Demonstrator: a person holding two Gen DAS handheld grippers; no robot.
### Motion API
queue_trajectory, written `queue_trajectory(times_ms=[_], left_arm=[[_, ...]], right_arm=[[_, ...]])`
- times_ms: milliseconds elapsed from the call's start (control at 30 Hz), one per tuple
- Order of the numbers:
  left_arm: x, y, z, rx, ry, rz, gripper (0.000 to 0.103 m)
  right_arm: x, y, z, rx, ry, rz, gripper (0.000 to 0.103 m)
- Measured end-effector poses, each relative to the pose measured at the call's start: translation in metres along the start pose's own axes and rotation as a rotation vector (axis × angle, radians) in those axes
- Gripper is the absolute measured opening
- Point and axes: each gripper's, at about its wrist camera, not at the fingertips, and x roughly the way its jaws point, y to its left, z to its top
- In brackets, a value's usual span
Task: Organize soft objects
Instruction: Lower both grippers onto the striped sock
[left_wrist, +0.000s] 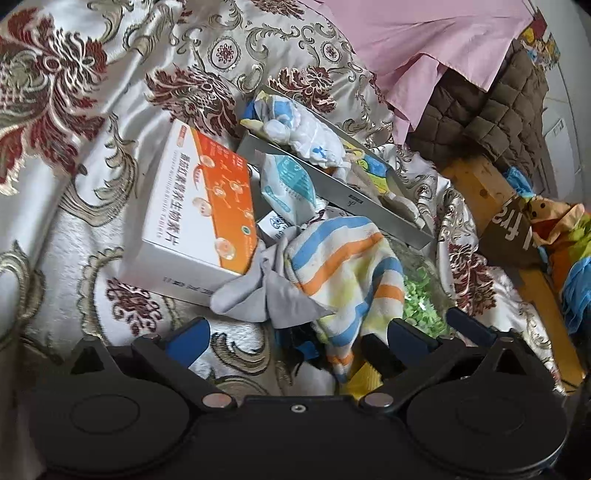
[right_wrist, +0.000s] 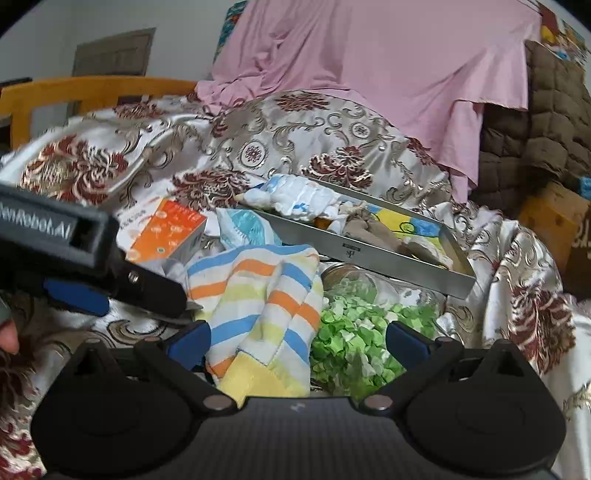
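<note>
From the left wrist view, the left gripper (left_wrist: 297, 338) hangs low over the bed, tipped down toward the clutter, its blue-tipped fingers spread wide. The striped towel (left_wrist: 347, 266) lies bunched between them, draped across a grey cloth (left_wrist: 255, 295), and nothing is pinched. An orange and white box (left_wrist: 205, 206) sits just beside the towel on the floral bedspread (left_wrist: 74, 110). Past it, a metal tray (left_wrist: 332, 184) holds crumpled white cloths.

From the right wrist view, the right gripper (right_wrist: 297, 338) is likewise low and level, jaws wide apart with nothing held. The striped towel (right_wrist: 258, 306) lies folded between its fingers, touching a jar of green paper bits (right_wrist: 354, 332) on its side. The left gripper (right_wrist: 122, 291) reaches in from the left edge, its tip resting near the towel's left border
</note>
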Motion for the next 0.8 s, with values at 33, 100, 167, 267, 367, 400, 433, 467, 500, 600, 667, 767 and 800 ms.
queue_trajectory(times_ms=[33,100,167,267,367,400,433,467,500,600,667,767,800], left_arm=[[0.001,0.000,0.000,-0.004,0.002,-0.003,0.102],[0.002,0.002,0.000,-0.015,0.000,-0.009,0.101],[0.001,0.005,0.001,-0.036,-0.002,-0.014,0.100],[0.001,0.008,0.003,-0.063,-0.004,-0.019,0.095],[0.001,0.011,0.004,-0.082,0.009,-0.027,0.086],[0.001,0.012,0.004,-0.089,0.010,-0.031,0.084],[0.001,0.013,0.004,-0.092,0.009,-0.033,0.082],[0.001,0.013,0.004,-0.094,0.006,-0.032,0.081],[0.002,0.014,0.004,-0.097,0.004,-0.029,0.079],[0.001,0.017,0.005,-0.119,0.001,-0.026,0.074],[0.001,0.020,0.006,-0.137,0.000,-0.027,0.072],[0.002,0.023,0.006,-0.165,0.004,-0.030,0.067],[0.003,0.024,0.007,-0.172,0.003,-0.028,0.065]], right_arm=[[0.002,0.001,0.000,-0.007,0.003,-0.003,0.103],[0.003,0.001,-0.001,-0.007,0.004,-0.008,0.103],[0.003,0.001,-0.001,-0.007,-0.003,-0.016,0.103],[0.006,0.001,-0.002,-0.005,0.006,-0.015,0.103],[0.007,0.002,-0.004,-0.015,0.016,-0.011,0.102],[0.007,0.003,-0.004,-0.017,0.012,-0.001,0.101],[0.007,0.003,-0.004,-0.018,0.009,0.011,0.099],[0.006,0.004,-0.004,-0.020,0.007,0.017,0.097],[0.007,0.005,-0.005,-0.021,0.006,0.020,0.096],[0.008,0.006,-0.005,-0.024,0.008,0.020,0.093],[0.007,0.007,-0.004,-0.026,0.003,0.013,0.091],[0.008,0.010,-0.004,-0.044,-0.016,-0.015,0.090],[0.009,0.010,-0.004,-0.048,-0.017,-0.023,0.089]])
